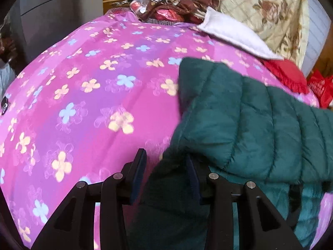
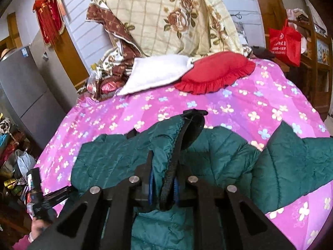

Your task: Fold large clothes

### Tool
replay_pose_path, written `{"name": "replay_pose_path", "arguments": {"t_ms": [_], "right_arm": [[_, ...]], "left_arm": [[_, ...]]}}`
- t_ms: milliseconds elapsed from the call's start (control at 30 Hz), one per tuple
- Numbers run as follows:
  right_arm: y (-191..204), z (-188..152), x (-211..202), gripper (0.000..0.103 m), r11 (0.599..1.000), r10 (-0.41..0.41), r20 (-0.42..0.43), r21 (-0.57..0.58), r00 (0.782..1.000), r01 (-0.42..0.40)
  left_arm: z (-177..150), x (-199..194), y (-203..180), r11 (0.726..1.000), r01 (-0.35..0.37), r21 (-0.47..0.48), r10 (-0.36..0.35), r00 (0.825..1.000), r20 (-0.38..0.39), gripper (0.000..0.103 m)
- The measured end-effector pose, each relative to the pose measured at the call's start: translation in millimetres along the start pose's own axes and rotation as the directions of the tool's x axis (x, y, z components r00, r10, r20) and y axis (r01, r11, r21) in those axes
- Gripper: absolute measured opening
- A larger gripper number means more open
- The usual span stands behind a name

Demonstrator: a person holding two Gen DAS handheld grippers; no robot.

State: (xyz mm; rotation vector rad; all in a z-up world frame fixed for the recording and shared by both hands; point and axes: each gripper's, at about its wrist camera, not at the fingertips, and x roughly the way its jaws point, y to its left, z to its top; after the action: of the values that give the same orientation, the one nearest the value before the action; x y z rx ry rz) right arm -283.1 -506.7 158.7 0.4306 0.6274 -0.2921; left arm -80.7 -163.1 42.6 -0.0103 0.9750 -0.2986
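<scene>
1. The jacket [image 2: 218,152], a green quilted one, lies on the bed [image 2: 239,108], over its pink flowered cover. It takes up the near part of the bed; the far part carries a white pillow [image 2: 158,73], a red cushion [image 2: 214,73] and a heap of floral bedding [image 2: 166,16].
2. The right tool [image 2: 164,189] is pressed together on a fold of the jacket's edge, with its dark zipper band between the fingers. That edge stands up as a ridge in front of the camera, so it looks lifted off the bed.
3. The left tool [image 1: 166,175] pinches dark green jacket fabric between its fingers [image 1: 139,166]. The jaws stand partly apart, filled by the bunched cloth. The left wrist view is blurred here, so how firm the hold is cannot be told.
4. A quilted panel, likely a sleeve or front flap, lies to the right of the left tool, spread over the cover.
5. Progress, as I judge it: early. The jacket is rumpled and uneven, with peaks and loose flaps, and no neat fold shows.
6. Left to do, by my reckoning: bring the lifted edge across, lay the sleeves in, smooth the panels, then fold the body into a compact stack.
7. The bulky quilting may spring open again, so each fold will likely need pressing flat.
</scene>
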Motion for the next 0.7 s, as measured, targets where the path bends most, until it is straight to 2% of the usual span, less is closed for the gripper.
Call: {"name": "replay_pose_path", "arguments": {"t_ms": [67,133,200,367,500,567,600,700], "right_arm": [[0.9,3.0,-6.5,0.013,1.000,-0.007,0.018,-0.009,1.000,0.008],[1.8,3.6,-9.9,0.012,0.999,-0.024,0.029,-0.025,0.999,0.025],[-0.2,1.2,-7.3,0.012,0.999,-0.045,0.027,-0.028,0.999,0.046],[-22.8,-23.2,29.0,0.012,0.990,-0.139,-0.063,-0.007,0.988,0.139],[-51.3,-46.9,66.4,0.012,0.974,-0.219,-0.160,0.017,0.962,0.225],[-60.1,-56.5,80.5,0.012,0.970,-0.234,-0.194,0.022,0.953,0.242],[-62.8,-59.9,83.6,0.013,0.972,-0.224,-0.189,0.030,0.956,0.233],[-64.6,-60.6,82.9,0.023,0.974,-0.212,-0.198,0.040,0.957,0.224]], "left_arm": [[2.1,-8.8,8.1,0.998,0.037,-0.044,-0.036,0.999,0.041,0.017],[0.6,-13.3,13.4,0.997,0.042,-0.062,-0.038,0.997,0.070,0.019],[-2.3,-9.4,15.8,0.998,0.032,-0.059,-0.028,0.998,0.059,0.019],[-7.6,4.9,26.8,0.995,0.023,-0.097,-0.023,1.000,0.003,0.019],[-9.7,-0.1,27.0,0.996,0.010,-0.089,-0.008,1.000,0.012,0.019],[-10.3,-6.1,25.8,0.998,0.003,-0.068,-0.002,1.000,0.018,0.019],[-10.2,-9.0,26.2,0.998,0.006,-0.062,-0.005,1.000,0.019,0.019],[-6.6,-24.3,27.0,0.998,0.030,-0.061,-0.027,0.999,0.045,0.019]]}}
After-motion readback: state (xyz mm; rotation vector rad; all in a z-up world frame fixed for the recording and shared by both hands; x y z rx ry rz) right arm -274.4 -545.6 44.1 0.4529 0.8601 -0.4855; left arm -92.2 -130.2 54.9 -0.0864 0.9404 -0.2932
